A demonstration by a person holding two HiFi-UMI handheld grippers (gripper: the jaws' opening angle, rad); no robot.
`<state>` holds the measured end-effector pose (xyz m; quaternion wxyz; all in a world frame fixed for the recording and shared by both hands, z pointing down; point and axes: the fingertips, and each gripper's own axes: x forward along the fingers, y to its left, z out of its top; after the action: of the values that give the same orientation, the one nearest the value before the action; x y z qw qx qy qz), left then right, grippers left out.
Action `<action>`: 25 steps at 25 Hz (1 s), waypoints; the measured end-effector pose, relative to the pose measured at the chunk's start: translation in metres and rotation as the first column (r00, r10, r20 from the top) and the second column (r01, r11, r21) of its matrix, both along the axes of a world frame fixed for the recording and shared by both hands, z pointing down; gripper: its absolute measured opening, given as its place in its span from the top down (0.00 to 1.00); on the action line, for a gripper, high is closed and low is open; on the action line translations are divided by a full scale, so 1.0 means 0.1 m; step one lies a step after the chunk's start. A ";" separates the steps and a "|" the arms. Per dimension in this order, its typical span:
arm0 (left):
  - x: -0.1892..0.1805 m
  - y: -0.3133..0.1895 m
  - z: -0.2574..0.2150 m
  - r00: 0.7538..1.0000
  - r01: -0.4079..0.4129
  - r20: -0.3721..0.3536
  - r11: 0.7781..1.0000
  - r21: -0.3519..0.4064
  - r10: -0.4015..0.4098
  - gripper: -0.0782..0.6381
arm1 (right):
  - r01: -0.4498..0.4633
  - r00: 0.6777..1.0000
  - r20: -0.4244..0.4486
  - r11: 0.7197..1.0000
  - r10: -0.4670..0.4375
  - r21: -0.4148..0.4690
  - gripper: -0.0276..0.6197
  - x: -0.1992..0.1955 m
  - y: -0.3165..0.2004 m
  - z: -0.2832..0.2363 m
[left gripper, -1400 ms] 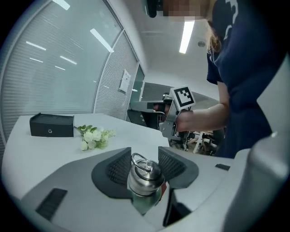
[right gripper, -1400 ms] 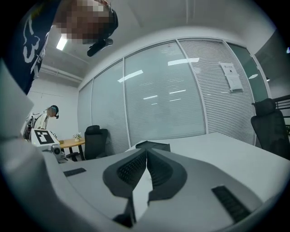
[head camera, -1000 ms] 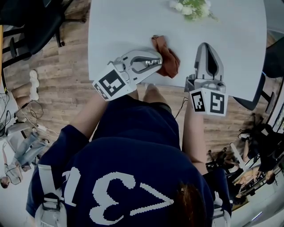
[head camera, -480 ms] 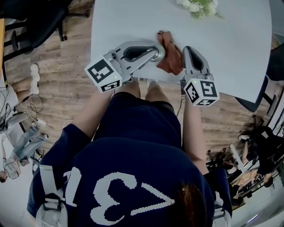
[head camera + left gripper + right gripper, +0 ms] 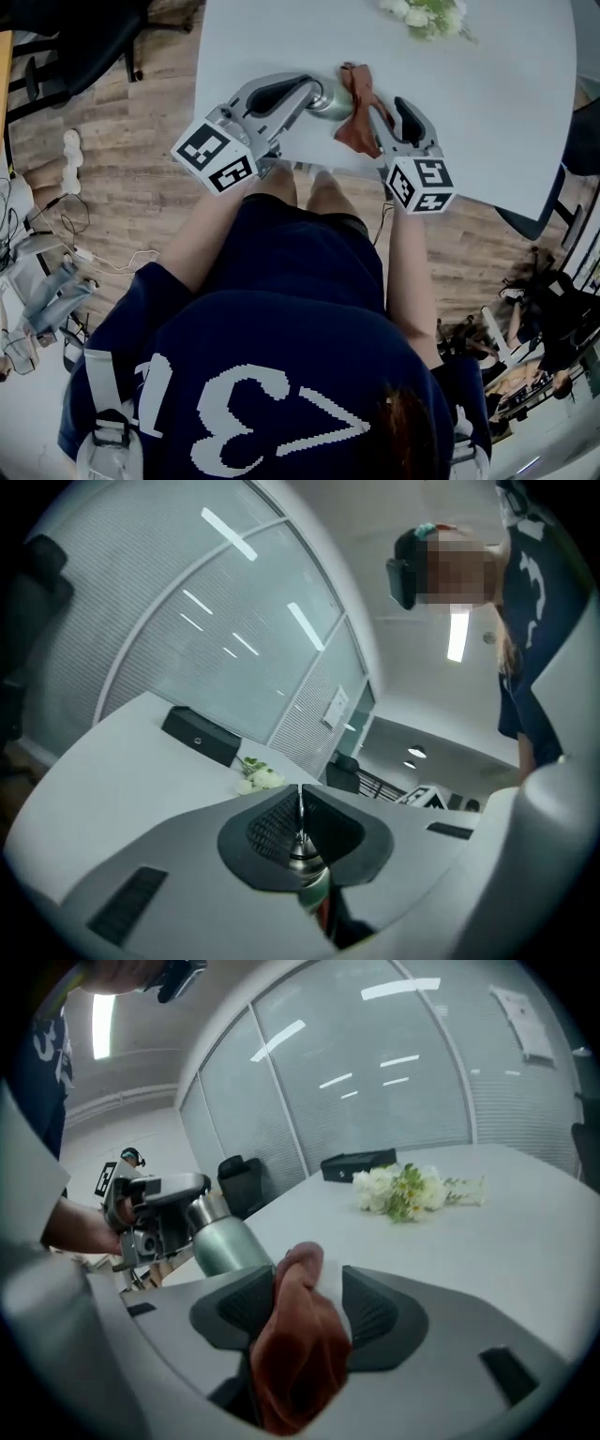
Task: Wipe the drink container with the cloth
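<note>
My left gripper [image 5: 314, 94] is clamped on the green bottle's [image 5: 334, 101] metal top, holding it over the table's [image 5: 487, 112] near edge. My right gripper's [image 5: 314, 1279] jaws have just opened, and the cloth [image 5: 295, 1354] hangs between them, just right of the bottle.

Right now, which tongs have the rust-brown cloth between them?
The right tongs: their jaws have just been opening around that cloth. The left tongs are shut on the green metal drink bottle.

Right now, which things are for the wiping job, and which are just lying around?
For the job:
- drink container
- brown cloth, right beside it

Just lying about:
- white flowers, farther back on the table
- black box, behind the flowers
</note>
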<state>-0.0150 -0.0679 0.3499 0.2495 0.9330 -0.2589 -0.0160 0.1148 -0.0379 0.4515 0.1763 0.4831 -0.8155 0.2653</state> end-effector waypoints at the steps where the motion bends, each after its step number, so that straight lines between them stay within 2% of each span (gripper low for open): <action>1: -0.10 -0.06 0.03 0.999 0.048 -0.008 0.998 -0.026 -0.048 0.86 | 0.040 0.999 -0.001 0.998 -0.040 -0.043 0.61 -0.07 0.04 0.12; 2: -0.18 -0.10 0.07 0.996 0.088 -0.009 0.995 -0.047 -0.089 0.86 | 0.080 0.996 -0.028 0.994 -0.082 -0.079 0.61 -0.13 0.08 0.25; 4: -0.32 -0.16 0.13 0.990 0.143 -0.004 0.987 -0.077 -0.144 0.86 | 0.125 0.978 -0.151 0.986 -0.141 -0.114 0.61 -0.20 0.15 0.45; 5: -0.36 -0.17 0.15 0.986 0.165 -0.003 0.982 -0.091 -0.166 0.86 | 0.126 0.967 -0.208 0.986 -0.147 -0.110 0.68 -0.19 0.16 0.49; 6: -0.39 -0.18 0.16 0.983 0.184 -0.001 0.978 -0.103 -0.185 0.86 | 0.114 0.964 -0.229 0.988 -0.135 -0.102 0.76 -0.17 0.15 0.49; 7: -0.42 -0.19 0.18 0.979 0.201 0.001 0.973 -0.112 -0.202 0.86 | 0.087 0.974 -0.201 0.992 -0.105 -0.096 0.80 -0.14 0.11 0.47; 9: -0.47 -0.19 0.20 0.974 0.225 0.003 0.967 -0.123 -0.226 0.86 | 0.014 1.000 -0.025 0.996 -0.016 -0.087 0.83 -0.16 0.01 0.31; 11: -0.51 -0.18 0.21 0.971 0.238 0.002 0.963 -0.125 -0.239 0.86 | -0.020 0.988 0.151 0.998 0.030 -0.068 0.84 -0.28 -0.12 0.07; 12: -0.51 -0.18 0.21 0.970 0.241 0.003 0.963 -0.124 -0.242 0.86 | -0.014 0.977 0.210 0.999 0.025 -0.053 0.84 -0.37 -0.18 -0.05; 15: -0.48 -0.16 0.19 0.971 0.237 0.006 0.964 -0.120 -0.238 0.86 | 0.043 0.944 0.327 0.999 -0.042 0.006 0.85 -0.72 -0.29 -0.40; 19: -0.44 -0.14 0.16 0.971 0.239 0.012 0.964 -0.116 -0.240 0.86 | 0.115 0.895 0.423 0.990 -0.140 0.084 0.85 -1.22 -0.34 -0.83; 20: -0.43 -0.14 0.16 0.970 0.241 0.014 0.964 -0.114 -0.241 0.86 | 0.124 0.892 0.425 0.988 -0.154 0.097 0.85 -1.30 -0.34 -0.89; 22: -0.43 -0.13 0.16 0.970 0.245 0.024 0.964 -0.108 -0.243 0.86 | 0.136 0.915 0.367 0.984 -0.168 0.113 0.85 -1.34 -0.33 -0.88; 25: -0.46 -0.12 0.18 0.969 0.247 0.028 0.963 -0.111 -0.245 0.86 | 0.120 0.952 0.270 0.988 -0.143 0.100 0.85 -1.15 -0.28 -0.69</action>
<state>-0.0606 -0.0801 0.3681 0.2962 0.8780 -0.3751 -0.0253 -0.0002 -0.0661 0.3821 0.0577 0.3928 -0.8728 0.2840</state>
